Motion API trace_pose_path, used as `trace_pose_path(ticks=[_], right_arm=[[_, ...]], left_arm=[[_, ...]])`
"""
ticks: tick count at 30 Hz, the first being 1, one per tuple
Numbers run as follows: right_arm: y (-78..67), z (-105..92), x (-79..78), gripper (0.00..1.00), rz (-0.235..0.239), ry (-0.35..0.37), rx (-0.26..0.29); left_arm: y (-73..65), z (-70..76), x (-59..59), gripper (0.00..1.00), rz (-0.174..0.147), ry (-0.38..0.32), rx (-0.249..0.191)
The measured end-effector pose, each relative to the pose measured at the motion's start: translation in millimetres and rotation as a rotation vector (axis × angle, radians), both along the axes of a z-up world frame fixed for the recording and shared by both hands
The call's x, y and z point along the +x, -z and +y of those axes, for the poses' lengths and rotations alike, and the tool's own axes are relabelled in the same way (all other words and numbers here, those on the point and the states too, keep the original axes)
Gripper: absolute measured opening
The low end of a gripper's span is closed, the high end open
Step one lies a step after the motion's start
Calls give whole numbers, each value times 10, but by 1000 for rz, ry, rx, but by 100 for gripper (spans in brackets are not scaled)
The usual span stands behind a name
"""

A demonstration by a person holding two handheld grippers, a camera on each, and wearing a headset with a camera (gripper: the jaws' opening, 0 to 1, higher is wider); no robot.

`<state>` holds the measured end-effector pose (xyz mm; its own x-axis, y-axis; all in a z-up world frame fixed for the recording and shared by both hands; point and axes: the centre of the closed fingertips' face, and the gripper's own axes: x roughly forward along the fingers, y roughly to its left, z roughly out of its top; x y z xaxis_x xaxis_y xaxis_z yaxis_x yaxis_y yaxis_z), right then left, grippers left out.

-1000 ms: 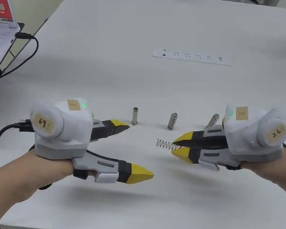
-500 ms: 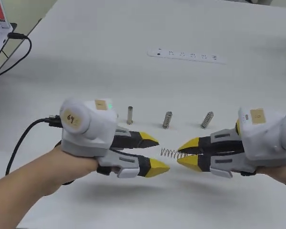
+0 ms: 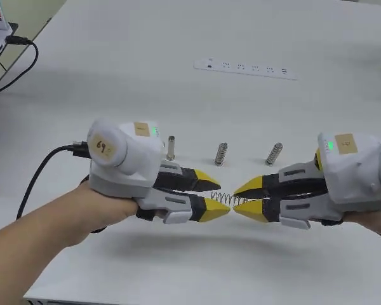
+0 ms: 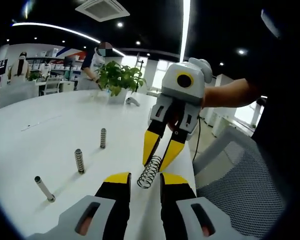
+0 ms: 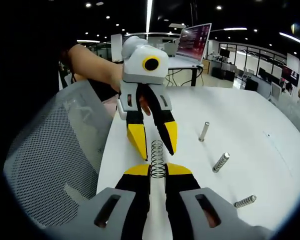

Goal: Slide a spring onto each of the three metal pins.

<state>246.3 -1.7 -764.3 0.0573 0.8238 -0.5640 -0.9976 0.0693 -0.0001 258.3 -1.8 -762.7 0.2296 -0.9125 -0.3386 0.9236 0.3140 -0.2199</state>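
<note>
My right gripper (image 3: 235, 201) is clamped on one end of the last loose spring (image 5: 157, 152) and holds it roughly level above the desk (image 3: 178, 76). My left gripper (image 3: 221, 197) faces it from 9 o'clock, its jaws narrowly apart around the free end and not yet pinching.

From the spring, the bare pin (image 3: 171, 147) stands at about 11 o'clock. The first sprung pin (image 3: 221, 154) is at 12 and the second sprung pin (image 3: 275, 154) at 2.

The handover is where I expect trouble:
- **Dropping it:** if my right lets go before my left bites, the spring falls and rolls.
- **Squeezing too hard:** the coils could buckle or shoot out sideways.
- **Blocking the end:** a grip across the open end would stop the pin from entering.
- **Knocking the pin:** I cannot tell whether the slim pin is fixed, so a careless approach might topple it.
</note>
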Motion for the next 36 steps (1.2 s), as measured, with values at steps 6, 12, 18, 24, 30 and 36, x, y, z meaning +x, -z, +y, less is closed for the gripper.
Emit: trace_pose_path(ticks=[6, 12, 18, 24, 30, 36], right_arm=[[-22, 8, 8, 8, -7, -3, -7], [-14, 2, 2, 8, -6, 4, -15], [7, -10, -42, 8, 10, 3, -12], [19, -21, -32, 9, 29, 28, -7], [73, -62, -44, 15, 47, 54, -11], [50, -54, -11, 12, 40, 80, 23]], left_arm=[[-45, -5, -6, 6, -28, 10, -16], [-50, -3, -54, 3, -47, 40, -12], [-21, -15, -113, 2, -43, 61, -3], [-28, -17, -134, 2, -38, 68, -6], [-44, -5, -137, 2, -30, 61, -9], [-40, -5, -159, 2, -24, 68, -5]])
